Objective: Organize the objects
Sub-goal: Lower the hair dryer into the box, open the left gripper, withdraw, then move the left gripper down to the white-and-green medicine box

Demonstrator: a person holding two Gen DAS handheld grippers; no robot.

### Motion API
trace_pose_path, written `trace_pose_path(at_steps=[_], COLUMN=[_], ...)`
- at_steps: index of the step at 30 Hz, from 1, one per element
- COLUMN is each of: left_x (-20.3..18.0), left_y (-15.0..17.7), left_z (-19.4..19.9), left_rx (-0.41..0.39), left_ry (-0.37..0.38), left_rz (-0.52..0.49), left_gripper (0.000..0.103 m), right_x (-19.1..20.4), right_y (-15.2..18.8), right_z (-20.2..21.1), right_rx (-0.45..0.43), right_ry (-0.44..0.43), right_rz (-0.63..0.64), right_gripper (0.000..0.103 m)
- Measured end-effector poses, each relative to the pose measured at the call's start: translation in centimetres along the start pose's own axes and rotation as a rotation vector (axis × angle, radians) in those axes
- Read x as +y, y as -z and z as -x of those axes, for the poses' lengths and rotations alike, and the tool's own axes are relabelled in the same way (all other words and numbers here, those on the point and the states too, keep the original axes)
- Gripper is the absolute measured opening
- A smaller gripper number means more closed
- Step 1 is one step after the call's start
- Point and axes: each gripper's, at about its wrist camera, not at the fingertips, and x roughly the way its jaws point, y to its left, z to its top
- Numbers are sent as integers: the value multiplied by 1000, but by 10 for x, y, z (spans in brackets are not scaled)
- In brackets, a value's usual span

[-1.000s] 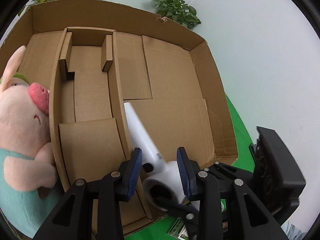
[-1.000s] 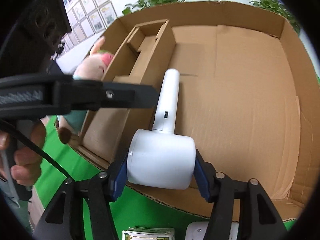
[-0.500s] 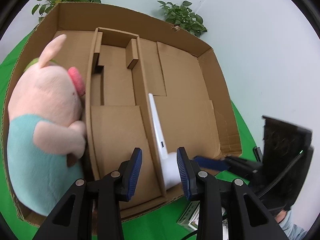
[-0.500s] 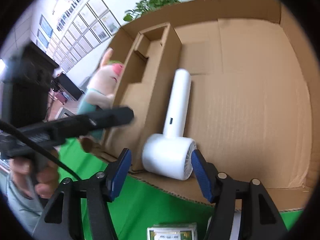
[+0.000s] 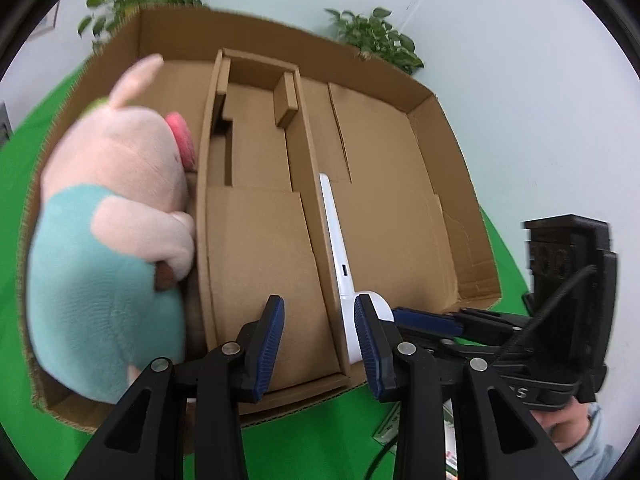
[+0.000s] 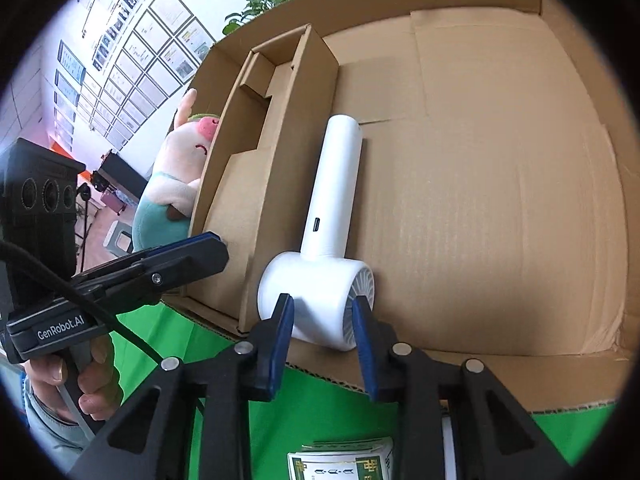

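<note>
Right wrist view: fan (image 6: 320,280) lies dead ahead of the right hand-held gripper (image 6: 322,332), handle pointing away, alongside the box divider (image 6: 296,128). Jaws closing, nothing gripped; left hand-held gripper (image 5: 318,344) narrowly open, empty.

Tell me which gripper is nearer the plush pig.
Left. The left gripper hovers over the box insert beside the plush pig; the right gripper, jaws closing, sits farther off by the white fan.

you're in office-like demo or recording room, not home: green cloth (image 6: 176,332) covers table like studio backdrop, rows of framed notices (image 6: 132,64) hang on white wall, potted plants (image 5: 376,38) stand behind box (image 5: 452,160), more desks and gear blurred far back.
</note>
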Motion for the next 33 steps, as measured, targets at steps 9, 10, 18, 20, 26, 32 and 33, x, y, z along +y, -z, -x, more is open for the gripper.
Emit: trace_pose_path(at_steps=[9,10,18,20,26,32,33], left_x=[-56,-59,-66,-76,-87,-89,-91], left_y=[48,54,96,102,119,123,125], left_z=[76,82,99,87,81,80,81], left_rx=[-372,-389,-395,-364,-324,-305,-313], left_ry=[-433,-467,-535,-544,-541,-545,-549], left_rz=[-178,-169,-93,-101,-124,-131,-135], left_gripper=[103,103,102,102,102,99,99], right_x=[26,27,44,41,29,25,25], right_y=[24,26,56,67,86,101,105], right_z=[36,38,50,59,73,82,85], right_rx=[-235,-243,-363,-363,-404,-408,-415], right_ry=[75,77,235,222,231,234,224], right_rz=[109,108,178,177,145,175,179], right_gripper=[102,102,102,102,102,102,102])
